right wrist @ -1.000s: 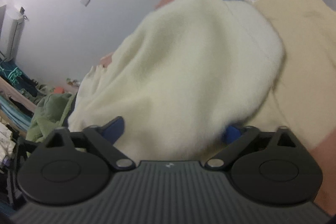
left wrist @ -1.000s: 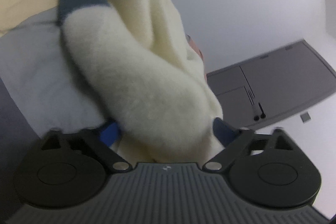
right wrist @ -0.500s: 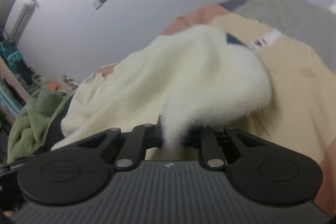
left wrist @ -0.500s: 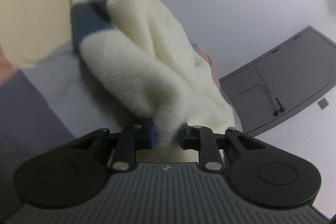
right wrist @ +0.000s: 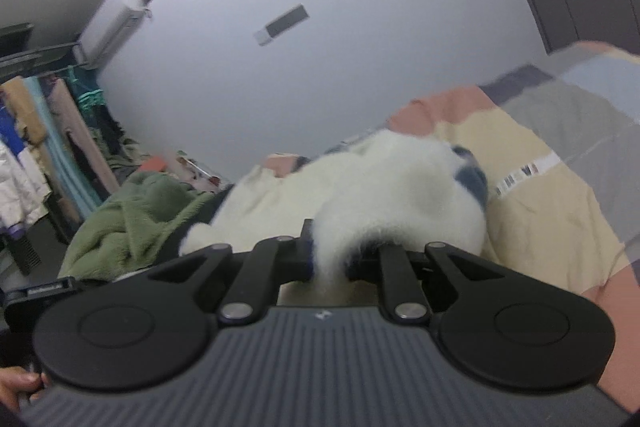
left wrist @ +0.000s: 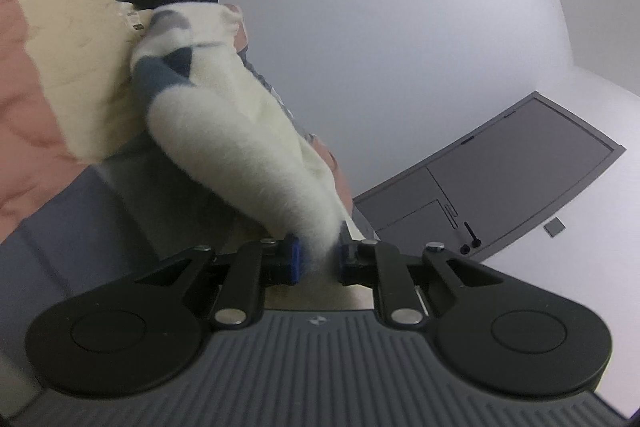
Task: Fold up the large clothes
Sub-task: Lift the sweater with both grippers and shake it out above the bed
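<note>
Both the left gripper (left wrist: 318,259) and right gripper (right wrist: 328,259) pinched the cream fleece garment (left wrist: 240,147) above the patchwork bed (right wrist: 560,115).

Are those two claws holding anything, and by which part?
Yes. Both the left gripper and right gripper pinch bunched folds of the fluffy cream fleece garment; which part cannot be told.

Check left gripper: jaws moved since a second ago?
Yes. The left gripper went from jaws spread wide around the cream fleece to shut on it, measured against its own fixed black body.
</note>
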The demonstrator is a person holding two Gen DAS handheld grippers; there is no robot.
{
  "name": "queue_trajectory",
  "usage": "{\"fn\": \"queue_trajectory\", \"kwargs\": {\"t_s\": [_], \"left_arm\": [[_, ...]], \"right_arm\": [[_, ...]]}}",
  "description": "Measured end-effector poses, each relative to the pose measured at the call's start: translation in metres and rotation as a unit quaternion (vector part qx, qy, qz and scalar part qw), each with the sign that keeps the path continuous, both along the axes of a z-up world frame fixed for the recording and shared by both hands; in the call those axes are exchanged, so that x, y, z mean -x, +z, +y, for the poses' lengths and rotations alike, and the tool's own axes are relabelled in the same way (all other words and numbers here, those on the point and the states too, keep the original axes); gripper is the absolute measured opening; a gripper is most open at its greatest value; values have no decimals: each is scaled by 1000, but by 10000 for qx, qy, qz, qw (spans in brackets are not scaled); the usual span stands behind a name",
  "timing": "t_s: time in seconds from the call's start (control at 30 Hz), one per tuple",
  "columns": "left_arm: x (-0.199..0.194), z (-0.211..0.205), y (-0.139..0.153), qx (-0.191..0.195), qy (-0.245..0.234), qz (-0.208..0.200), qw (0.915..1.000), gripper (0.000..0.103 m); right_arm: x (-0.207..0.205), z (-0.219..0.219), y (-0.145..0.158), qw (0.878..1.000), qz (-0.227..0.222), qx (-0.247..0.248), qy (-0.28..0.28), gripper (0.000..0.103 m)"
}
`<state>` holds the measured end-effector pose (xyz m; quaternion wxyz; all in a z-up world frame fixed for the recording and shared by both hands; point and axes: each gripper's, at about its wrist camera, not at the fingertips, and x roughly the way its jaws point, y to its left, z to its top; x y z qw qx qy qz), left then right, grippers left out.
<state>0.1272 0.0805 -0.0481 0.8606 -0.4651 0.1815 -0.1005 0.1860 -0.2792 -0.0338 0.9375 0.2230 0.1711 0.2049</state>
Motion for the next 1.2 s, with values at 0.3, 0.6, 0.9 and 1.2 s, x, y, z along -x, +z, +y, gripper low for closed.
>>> {"fn": "queue_trajectory", "kwargs": {"t_s": [0.3, 0.6, 0.9, 1.2], "left_arm": [[67, -11, 31, -379, -249, -119, 9989, 18], [63, -25, -8, -877, -534, 1071, 9889, 19], [21, -14, -50, -316, -678, 1666, 9832, 62], [39, 13, -68, 704, -113, 1948, 9783, 69]], "right_arm": [[52, -13, 29, 9995, -82, -54, 317, 14], [34, -12, -20, 9918, 1252, 132, 222, 16], [-7, -3, -78, 9723, 2334, 93, -100, 16], [13, -21, -82, 9589, 2716, -819, 29, 56]]}}
